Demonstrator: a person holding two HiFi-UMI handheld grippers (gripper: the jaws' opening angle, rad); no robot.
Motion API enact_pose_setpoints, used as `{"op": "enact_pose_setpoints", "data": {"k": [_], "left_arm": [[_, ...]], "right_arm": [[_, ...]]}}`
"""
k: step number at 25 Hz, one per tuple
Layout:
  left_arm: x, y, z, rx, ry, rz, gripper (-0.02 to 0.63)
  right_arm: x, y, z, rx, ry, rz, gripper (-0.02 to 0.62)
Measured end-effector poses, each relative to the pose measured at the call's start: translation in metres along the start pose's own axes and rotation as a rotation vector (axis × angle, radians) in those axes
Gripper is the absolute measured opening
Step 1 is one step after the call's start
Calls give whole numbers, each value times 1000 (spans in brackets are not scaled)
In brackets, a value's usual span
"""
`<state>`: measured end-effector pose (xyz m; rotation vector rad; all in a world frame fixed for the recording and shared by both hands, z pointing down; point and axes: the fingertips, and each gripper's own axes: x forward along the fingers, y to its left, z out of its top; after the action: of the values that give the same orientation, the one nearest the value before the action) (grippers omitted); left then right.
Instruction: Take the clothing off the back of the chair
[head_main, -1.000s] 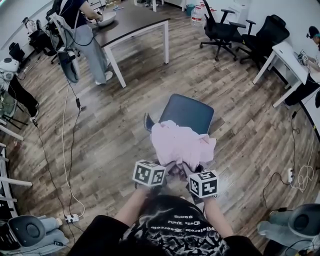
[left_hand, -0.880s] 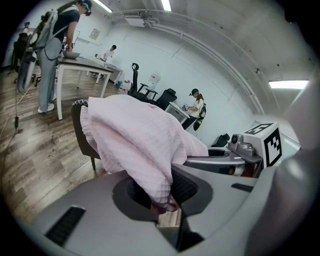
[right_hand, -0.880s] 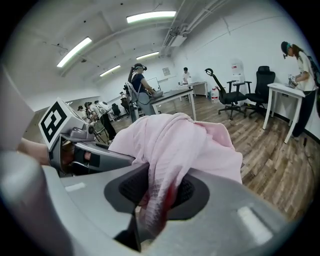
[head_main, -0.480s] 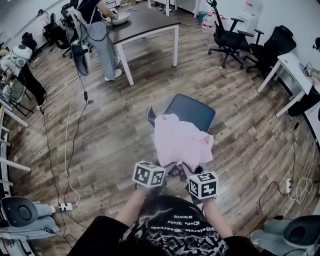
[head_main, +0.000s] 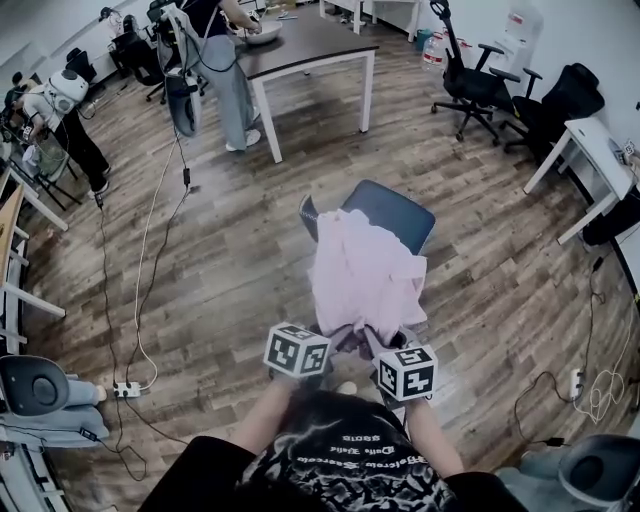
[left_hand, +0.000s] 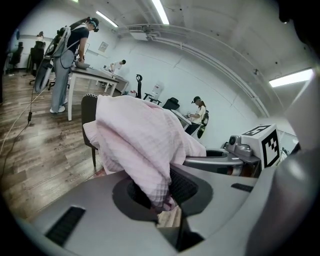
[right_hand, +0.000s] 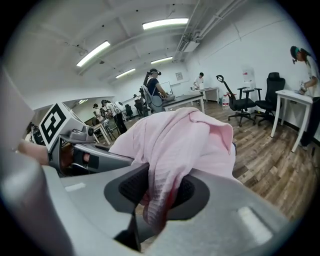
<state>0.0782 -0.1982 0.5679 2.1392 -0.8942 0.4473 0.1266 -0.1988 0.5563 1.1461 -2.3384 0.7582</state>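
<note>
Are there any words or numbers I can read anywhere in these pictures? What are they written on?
Nothing can be read clearly.
Black shirt: white lettering, upside down and too blurred to read.
Marker cubes: black-and-white patterns only, no words.
Wall sign: too small to read.
</note>
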Motion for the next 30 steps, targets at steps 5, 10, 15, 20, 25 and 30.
{"op": "enact_pose_setpoints", "data": {"k": [5,10,15,20,25,30], "left_arm": [[-18,1,-15,-1,4,-9,67],[-36,3,-33,9,24,-36,66],[-54,-5,-43,50,30,-74,66],[-88,-4,-65,67,49,-99,66],[-125,3,-86,87,50,-110,66],[-146,9,-108,121,89,-135,66]], "right_arm": [[-3,21,-11,-3,5,-2,95],[-7,43,-24,3,12,-26,95],[-18,62,-32,29,-19,-84,95],[-26,101,-46,27,-20,-109,95],[-27,143,-57,25,-37,-128,95],[-29,173,-70,27,-49,-155,94]]}}
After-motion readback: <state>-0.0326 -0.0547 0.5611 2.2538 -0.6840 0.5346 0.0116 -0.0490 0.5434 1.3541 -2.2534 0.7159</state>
